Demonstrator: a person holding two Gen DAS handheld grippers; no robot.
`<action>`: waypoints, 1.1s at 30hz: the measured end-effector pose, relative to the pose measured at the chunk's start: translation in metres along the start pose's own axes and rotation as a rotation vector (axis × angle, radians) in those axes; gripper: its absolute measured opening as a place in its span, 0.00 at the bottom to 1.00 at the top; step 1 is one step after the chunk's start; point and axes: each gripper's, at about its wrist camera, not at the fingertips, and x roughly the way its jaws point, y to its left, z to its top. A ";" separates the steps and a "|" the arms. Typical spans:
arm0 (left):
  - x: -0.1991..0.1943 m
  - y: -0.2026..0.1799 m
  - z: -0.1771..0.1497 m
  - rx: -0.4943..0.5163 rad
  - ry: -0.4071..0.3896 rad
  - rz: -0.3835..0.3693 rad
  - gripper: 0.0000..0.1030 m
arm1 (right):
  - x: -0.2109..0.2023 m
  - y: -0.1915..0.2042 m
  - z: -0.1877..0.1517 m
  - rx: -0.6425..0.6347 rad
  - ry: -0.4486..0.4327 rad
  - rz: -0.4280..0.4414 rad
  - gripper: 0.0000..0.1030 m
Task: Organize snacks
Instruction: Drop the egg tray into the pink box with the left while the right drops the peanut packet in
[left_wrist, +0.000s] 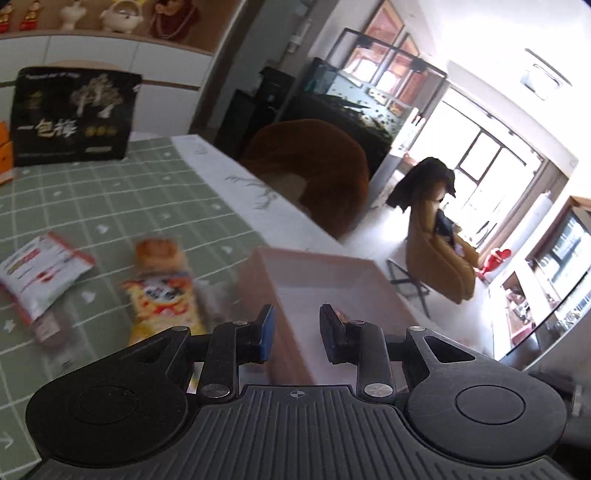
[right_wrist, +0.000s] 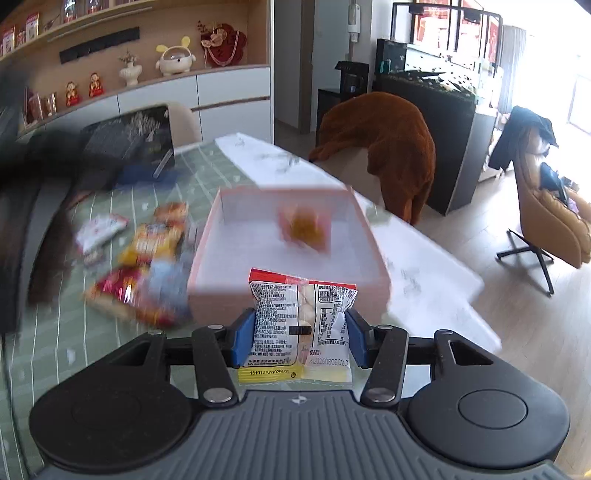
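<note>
Green checked cloth (right_wrist: 110, 343) covers a table, with a white patterned runner (right_wrist: 424, 269) along its far edge. On it sits a shallow pale pink rectangular cardboard box (right_wrist: 207, 240), open at the top. Inside the box, toward its far wall, lies one small pink packet with an orange-yellow centre (right_wrist: 304, 227), blurred by motion.

The right gripper (right_wrist: 300, 334) points toward the near wall of the box. Its blue-padded jaws are clenched on a small clear and white snack packet with a red top edge and black printed text (right_wrist: 301, 317), pressing it from both sides; the packet stands upright between them, just in front of the box.

The left gripper (left_wrist: 296, 332) hangs over the box's near corner, seen from the left wrist camera. Its jaws stand apart with nothing between them.

Loose snacks lie on the cloth to the left of the box: an orange and yellow printed packet (left_wrist: 162, 288) close beside the box wall, a white packet with red edging (left_wrist: 40, 273) farther left, and a red and blue packet (right_wrist: 140, 295) nearer the right gripper, all blurred. A large black bag with gold and white Chinese lettering (left_wrist: 74, 118) stands at the far end of the table.

Beyond the table a big brown plush bear (right_wrist: 391, 147) leans forward, and a tan swivel chair (right_wrist: 546, 221) stands on the floor.
</note>
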 end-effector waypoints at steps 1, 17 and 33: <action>-0.001 0.009 -0.007 -0.008 0.019 0.016 0.30 | 0.010 0.003 0.018 -0.009 -0.025 0.005 0.50; -0.061 0.085 -0.081 -0.082 0.172 0.167 0.29 | 0.135 0.130 0.073 -0.088 0.204 0.208 0.61; -0.069 0.100 -0.080 -0.132 0.169 0.163 0.30 | 0.139 0.164 0.031 -0.025 0.320 0.334 0.39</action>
